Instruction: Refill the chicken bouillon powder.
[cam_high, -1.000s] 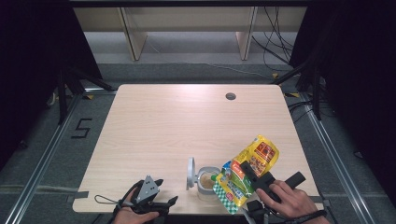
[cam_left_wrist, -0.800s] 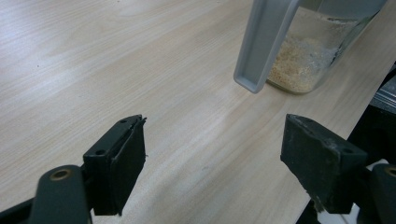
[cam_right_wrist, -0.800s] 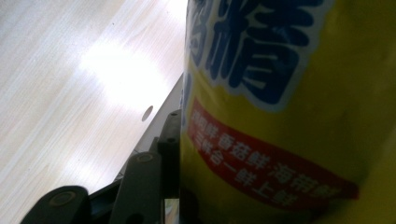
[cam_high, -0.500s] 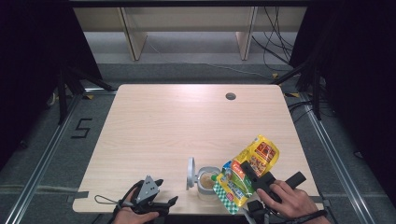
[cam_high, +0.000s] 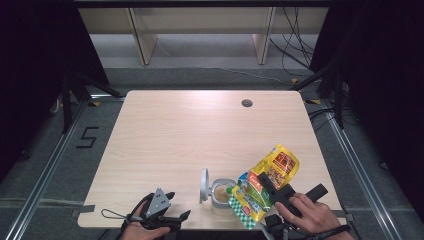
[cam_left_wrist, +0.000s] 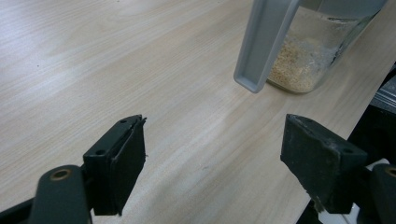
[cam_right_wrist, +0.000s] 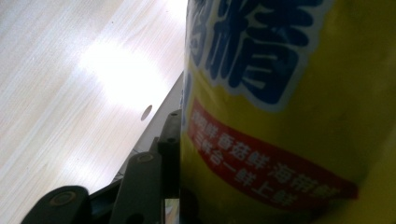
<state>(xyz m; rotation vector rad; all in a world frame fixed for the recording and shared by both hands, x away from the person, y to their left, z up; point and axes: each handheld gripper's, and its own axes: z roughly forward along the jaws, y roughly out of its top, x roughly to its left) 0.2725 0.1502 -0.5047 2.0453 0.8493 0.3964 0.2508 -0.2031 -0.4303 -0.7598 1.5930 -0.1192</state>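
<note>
High view: right gripper (cam_high: 272, 192) clamping yellow pouch (cam_high: 267, 181), tilting spout over open jar (cam_high: 220, 192) near table (cam_high: 200, 130) front edge. Nothing shifting since second ago; pour likely continuing. Left gripper (cam_high: 172, 210) idling wide, empty.

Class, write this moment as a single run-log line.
right gripper: shut on yellow pouch, tilted over open jar | left gripper: open, nothing held | jar: granules inside, lid flipped up
</note>
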